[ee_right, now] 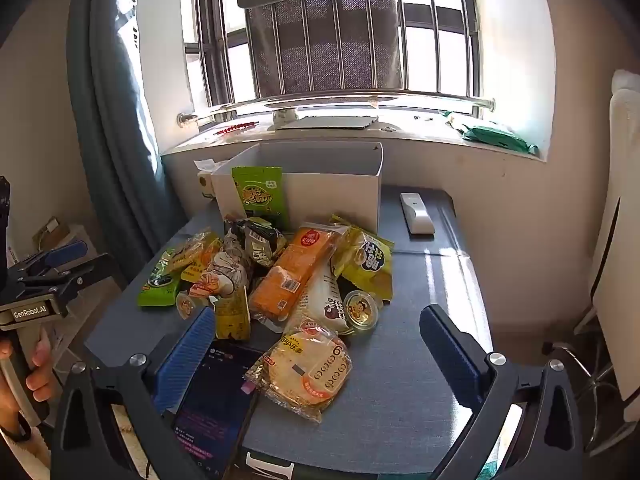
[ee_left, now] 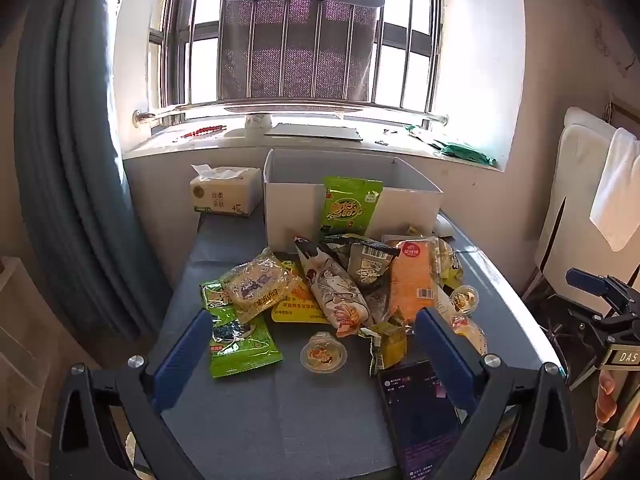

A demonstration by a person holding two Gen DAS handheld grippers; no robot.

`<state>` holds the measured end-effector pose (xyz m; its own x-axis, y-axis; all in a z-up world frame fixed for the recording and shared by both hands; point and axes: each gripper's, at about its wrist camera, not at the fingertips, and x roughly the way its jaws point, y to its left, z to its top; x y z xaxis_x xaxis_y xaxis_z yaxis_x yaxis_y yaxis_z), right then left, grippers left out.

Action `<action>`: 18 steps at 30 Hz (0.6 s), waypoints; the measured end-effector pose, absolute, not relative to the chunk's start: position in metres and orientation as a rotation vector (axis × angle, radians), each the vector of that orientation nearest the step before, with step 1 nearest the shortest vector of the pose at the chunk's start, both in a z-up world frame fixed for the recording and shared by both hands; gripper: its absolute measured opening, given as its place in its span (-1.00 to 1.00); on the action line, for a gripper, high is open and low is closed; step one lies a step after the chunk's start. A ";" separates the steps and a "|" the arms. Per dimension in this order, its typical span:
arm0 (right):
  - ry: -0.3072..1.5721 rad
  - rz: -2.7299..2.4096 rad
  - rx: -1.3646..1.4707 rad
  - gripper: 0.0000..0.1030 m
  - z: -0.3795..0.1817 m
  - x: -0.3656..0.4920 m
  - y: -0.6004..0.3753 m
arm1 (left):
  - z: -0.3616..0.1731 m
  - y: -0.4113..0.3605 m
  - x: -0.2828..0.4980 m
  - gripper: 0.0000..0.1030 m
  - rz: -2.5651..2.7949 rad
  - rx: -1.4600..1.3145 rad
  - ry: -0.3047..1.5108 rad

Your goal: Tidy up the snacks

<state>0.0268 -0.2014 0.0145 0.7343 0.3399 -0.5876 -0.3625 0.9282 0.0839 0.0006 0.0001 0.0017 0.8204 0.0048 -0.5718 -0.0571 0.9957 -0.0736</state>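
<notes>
A pile of snack packets (ee_left: 340, 280) lies on the grey table (ee_left: 280, 408) in front of an open white box (ee_left: 352, 188). A green packet (ee_left: 350, 206) leans upright against the box front. An orange packet (ee_right: 294, 270), a jelly cup (ee_left: 322, 354) and a Lay's packet (ee_right: 308, 372) are in the pile. My left gripper (ee_left: 316, 344) is open and empty, above the table's near edge, short of the pile. My right gripper (ee_right: 320, 340) is open and empty, its fingers either side of the Lay's packet but above it.
A dark phone (ee_left: 420, 416) lies at the near edge, also in the right wrist view (ee_right: 216, 396). A tissue box (ee_left: 224, 196) stands left of the white box. A white remote (ee_right: 416, 212) lies at the right. Curtain (ee_left: 68, 160) on the left, windowsill (ee_left: 280, 140) behind.
</notes>
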 end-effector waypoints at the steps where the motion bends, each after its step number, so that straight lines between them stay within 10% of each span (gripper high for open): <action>1: 0.629 0.389 -0.032 1.00 0.014 0.027 -0.201 | 0.002 -0.001 -0.001 1.00 0.032 -0.091 0.598; 18: 0.650 0.398 -0.035 1.00 0.011 0.027 -0.196 | 0.009 -0.001 -0.005 1.00 0.038 -0.093 0.587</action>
<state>0.0271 -0.1962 0.0115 0.7234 0.3498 -0.5953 -0.3716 0.9239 0.0912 -0.0050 -0.0005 0.0089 0.8319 0.0098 -0.5548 -0.0627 0.9951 -0.0764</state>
